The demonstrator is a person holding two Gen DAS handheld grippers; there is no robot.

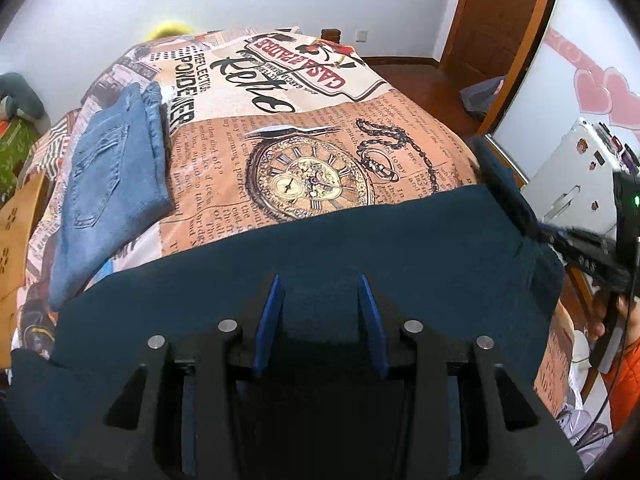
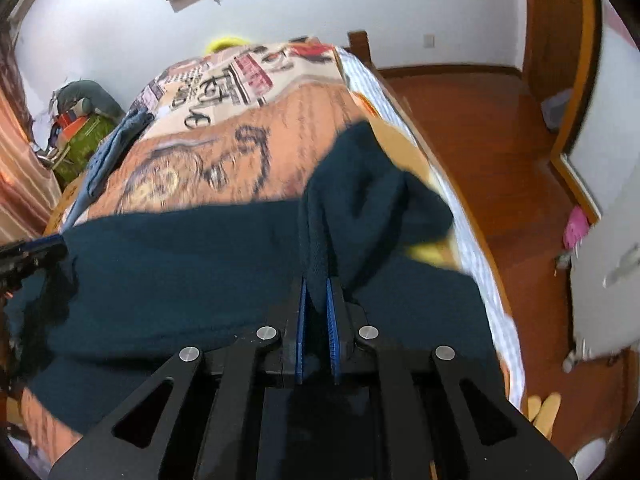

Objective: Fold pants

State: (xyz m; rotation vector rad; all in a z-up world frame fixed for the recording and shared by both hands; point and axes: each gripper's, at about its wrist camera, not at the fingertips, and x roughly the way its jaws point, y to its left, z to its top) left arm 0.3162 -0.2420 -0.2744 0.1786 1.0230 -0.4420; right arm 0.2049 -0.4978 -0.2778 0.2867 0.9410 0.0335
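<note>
Dark navy pants [image 1: 360, 240] lie spread across the near edge of the bed. My left gripper [image 1: 320, 280] hovers over their middle, its blue pads [image 1: 272, 308] apart and nothing pinched between them. In the right wrist view the pants [image 2: 180, 260] bunch up at their right end. There my right gripper [image 2: 316, 284] is shut on a raised ridge of the cloth, which lifts into a loose fold [image 2: 380, 184] ahead of the fingers. The left wrist view shows the right gripper [image 1: 584, 254] at the far right, blurred, at the end of the cloth.
A folded pair of blue jeans [image 1: 116, 184] lies on the left of the printed bed cover [image 1: 312, 176]. Wooden floor [image 2: 480, 140] runs along the bed's right side, with a door [image 1: 500, 12] beyond. A cardboard box [image 1: 16, 232] stands at the left. An orange sleeve [image 1: 624, 364] shows at the right.
</note>
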